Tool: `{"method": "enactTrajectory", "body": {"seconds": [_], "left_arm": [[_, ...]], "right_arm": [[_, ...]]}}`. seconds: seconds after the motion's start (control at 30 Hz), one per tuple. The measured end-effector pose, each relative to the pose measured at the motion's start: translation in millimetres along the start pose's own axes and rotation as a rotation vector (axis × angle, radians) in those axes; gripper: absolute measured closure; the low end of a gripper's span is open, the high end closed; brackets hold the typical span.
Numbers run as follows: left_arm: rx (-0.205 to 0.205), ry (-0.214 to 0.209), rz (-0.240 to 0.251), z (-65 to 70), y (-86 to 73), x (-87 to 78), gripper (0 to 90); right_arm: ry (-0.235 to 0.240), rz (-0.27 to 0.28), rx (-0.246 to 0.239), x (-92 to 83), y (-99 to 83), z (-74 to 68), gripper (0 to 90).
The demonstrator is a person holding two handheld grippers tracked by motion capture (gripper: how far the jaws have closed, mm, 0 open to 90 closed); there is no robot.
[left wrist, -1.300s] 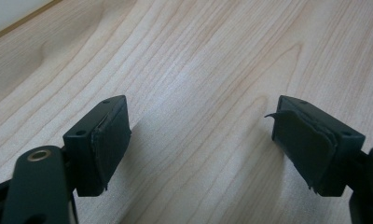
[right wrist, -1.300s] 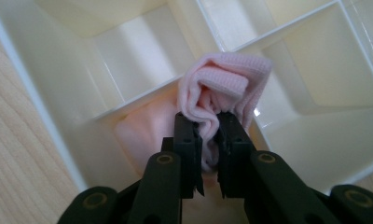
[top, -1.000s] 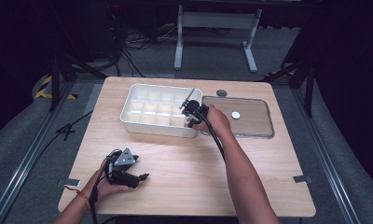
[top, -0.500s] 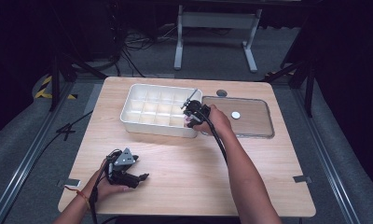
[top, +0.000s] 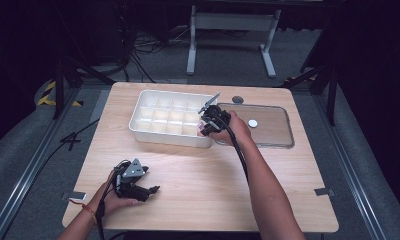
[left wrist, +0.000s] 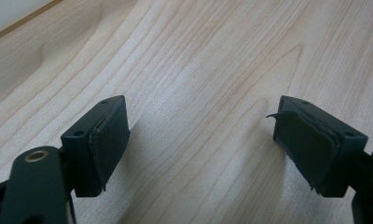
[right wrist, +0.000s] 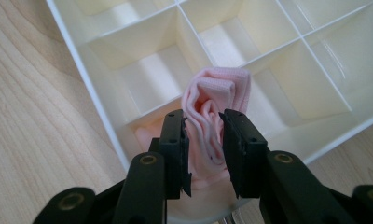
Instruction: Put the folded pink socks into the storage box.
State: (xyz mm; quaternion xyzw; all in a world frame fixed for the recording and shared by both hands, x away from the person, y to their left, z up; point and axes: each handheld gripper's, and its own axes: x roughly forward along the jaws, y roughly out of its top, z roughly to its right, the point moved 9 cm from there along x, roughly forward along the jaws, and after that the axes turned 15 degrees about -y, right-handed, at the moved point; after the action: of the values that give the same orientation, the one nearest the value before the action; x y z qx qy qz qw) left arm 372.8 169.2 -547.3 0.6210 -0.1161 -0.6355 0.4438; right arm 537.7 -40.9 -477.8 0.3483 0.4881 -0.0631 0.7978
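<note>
Right gripper (right wrist: 203, 140): jaws just easing apart, barely pinching pink cloth (right wrist: 216, 105) | left gripper (left wrist: 201, 140): spread, empty | risk: your cloth snags, lifting from tray (top: 138, 122) cell

The pale wooden table (top: 198, 175) is brightly lit from above, but the room around it is very dark. The white plastic tray with little boxes (right wrist: 315, 51) glows softly and looks blurry toward 12 o'clock. Soft shadows lie under the black jaws on the wood. Every picture looks a bit fuzzy.
</note>
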Motion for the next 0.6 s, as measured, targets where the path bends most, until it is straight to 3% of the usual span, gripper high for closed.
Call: {"method": "enactTrajectory", "body": {"seconds": [0.17,0.6], "left_arm": [[0.002,-0.001,-0.005,-0.1,-0.3,-0.4,18.4],[-0.002,0.002,-0.003,-0.1,0.0,-0.2,18.3]], "right_arm": [[-0.014,0.054,0.003,-10.7,3.9,-0.6,69.2],[-0.027,0.113,0.004,-32.3,-1.4,-3.2,65.5]]}}
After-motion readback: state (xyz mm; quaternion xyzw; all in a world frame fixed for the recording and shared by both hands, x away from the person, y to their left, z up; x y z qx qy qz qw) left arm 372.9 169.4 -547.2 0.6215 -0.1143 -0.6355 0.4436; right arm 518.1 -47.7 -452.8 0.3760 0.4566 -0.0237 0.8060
